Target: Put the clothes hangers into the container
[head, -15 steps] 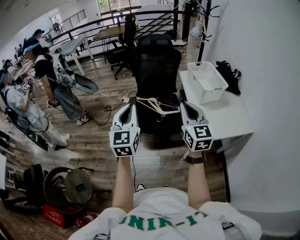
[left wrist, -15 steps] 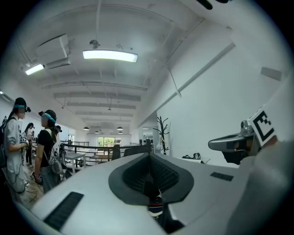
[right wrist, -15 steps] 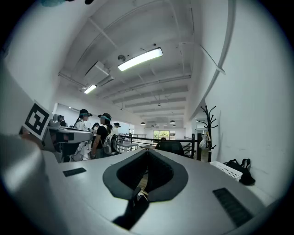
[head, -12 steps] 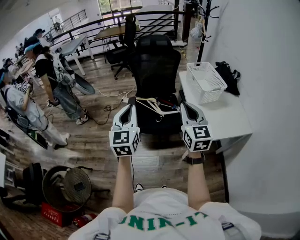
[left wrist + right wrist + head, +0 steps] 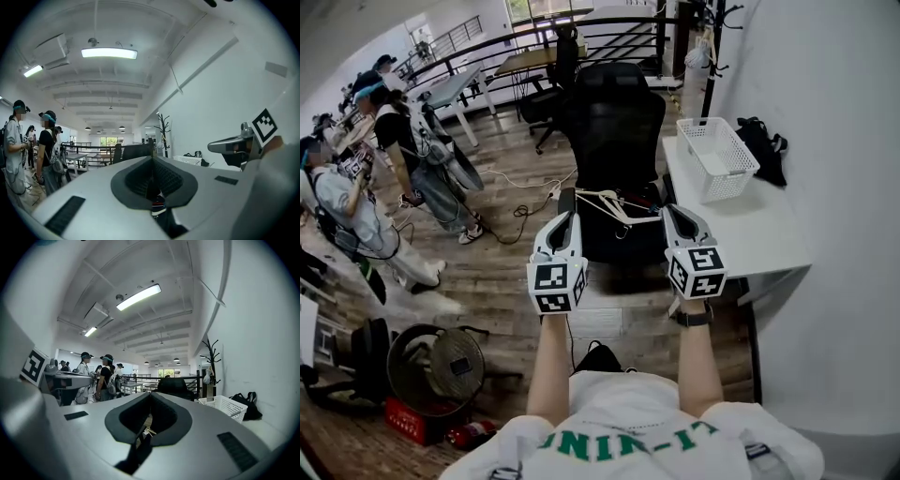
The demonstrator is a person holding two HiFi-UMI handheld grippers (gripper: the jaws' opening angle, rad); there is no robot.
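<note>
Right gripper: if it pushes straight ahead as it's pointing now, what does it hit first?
Most likely the black office chair, dead ahead of the right gripper. The hangers on its seat look lower and the white basket sits off to the right, though depth is unclear.

Bright, even light from ceiling strip lamps (image 5: 109,53); fisheye warping, black vignetted corners.

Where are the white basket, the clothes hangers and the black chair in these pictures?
white basket (image 5: 733,180): head view, on its front mesh wall.
clothes hangers (image 5: 605,204): head view, on a pale hanger's arm.
black chair (image 5: 614,117): head view, on its backrest.
</note>
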